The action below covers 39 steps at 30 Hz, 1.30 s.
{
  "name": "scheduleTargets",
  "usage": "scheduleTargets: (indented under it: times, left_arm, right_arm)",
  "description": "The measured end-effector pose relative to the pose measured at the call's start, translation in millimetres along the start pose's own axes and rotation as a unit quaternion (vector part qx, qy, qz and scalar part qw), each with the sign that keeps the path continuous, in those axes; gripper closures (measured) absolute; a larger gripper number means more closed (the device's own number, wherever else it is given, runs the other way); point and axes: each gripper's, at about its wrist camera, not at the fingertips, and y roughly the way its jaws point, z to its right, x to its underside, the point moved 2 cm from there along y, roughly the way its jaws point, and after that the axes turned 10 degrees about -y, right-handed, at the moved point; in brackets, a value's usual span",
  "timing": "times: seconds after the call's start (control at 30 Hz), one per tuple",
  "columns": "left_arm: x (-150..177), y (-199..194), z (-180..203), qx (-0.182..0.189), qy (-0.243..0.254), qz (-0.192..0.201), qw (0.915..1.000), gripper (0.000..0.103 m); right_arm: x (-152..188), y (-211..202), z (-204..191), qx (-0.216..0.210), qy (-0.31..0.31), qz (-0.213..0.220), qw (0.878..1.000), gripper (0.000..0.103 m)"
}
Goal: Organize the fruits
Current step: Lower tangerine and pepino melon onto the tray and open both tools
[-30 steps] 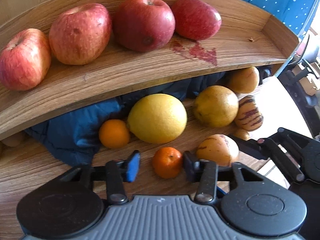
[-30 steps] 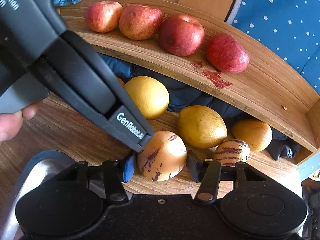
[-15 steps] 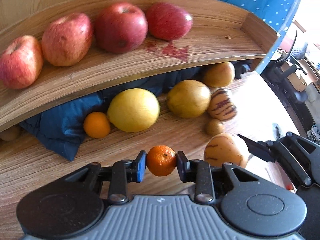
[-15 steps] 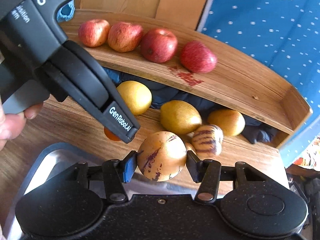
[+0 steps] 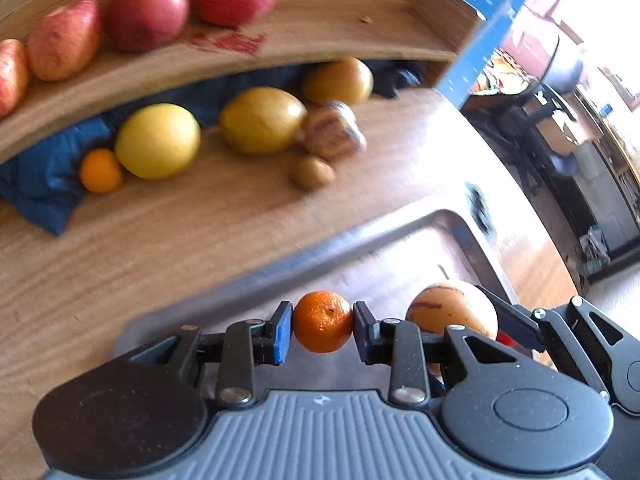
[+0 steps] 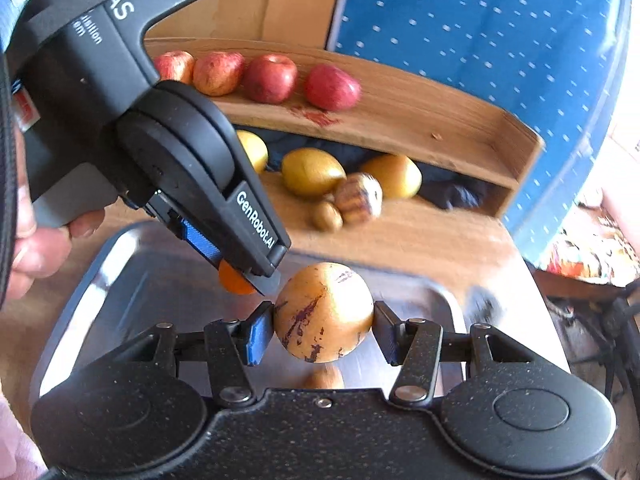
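Plainly "GenRobot.AI" on left gripper (image 6: 240, 268)

There are four red apples (image 6: 272, 76) in a row on the wooden shelf (image 6: 440, 128), near the top of the right wrist picture. There are two small oranges: one (image 5: 322, 321) low in the middle of the left wrist picture, one (image 5: 100, 171) at the left. There are three big yellow fruits (image 5: 158, 141) in the upper half. There are two striped fruits, one (image 6: 323, 312) in the middle of the right wrist picture and one (image 6: 358, 197) above it. One little brown fruit (image 6: 327, 216) sits beside that. One metal tray (image 6: 120, 272) is there.
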Motion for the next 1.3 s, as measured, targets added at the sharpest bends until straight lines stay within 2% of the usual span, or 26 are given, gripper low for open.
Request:
scheduleTargets:
  times: [0.4, 0.6, 0.8, 0.87, 1.1, 1.3]
  left_arm:
    - [49, 1, 32, 0.005, 0.013, -0.023, 0.9996, 0.068]
    - [66, 3, 35, 0.0, 0.01, -0.032, 0.9995, 0.068]
    - [74, -1, 35, -0.006, 0.006, -0.026, 0.9996, 0.067]
    - [76, -2, 33, -0.009, 0.001, -0.025, 0.9997, 0.058]
    - [80, -13, 23, -0.023, -0.023, -0.016, 0.9993, 0.042]
    - [90, -31, 3, -0.046, -0.033, -0.008, 0.9983, 0.021]
  right_arm:
    - [50, -34, 4, 0.002, 0.015, -0.033, 0.999, 0.048]
    - [63, -32, 1, -0.008, 0.011, -0.061, 0.998, 0.048]
    - [63, -30, 1, -0.013, 0.005, -0.06, 0.998, 0.048]
    - [63, -29, 1, -0.015, 0.004, -0.062, 0.998, 0.048]
    - [63, -33, -2, -0.031, -0.01, -0.054, 0.998, 0.039]
    - [65, -44, -5, -0.035, -0.018, -0.043, 0.998, 0.022]
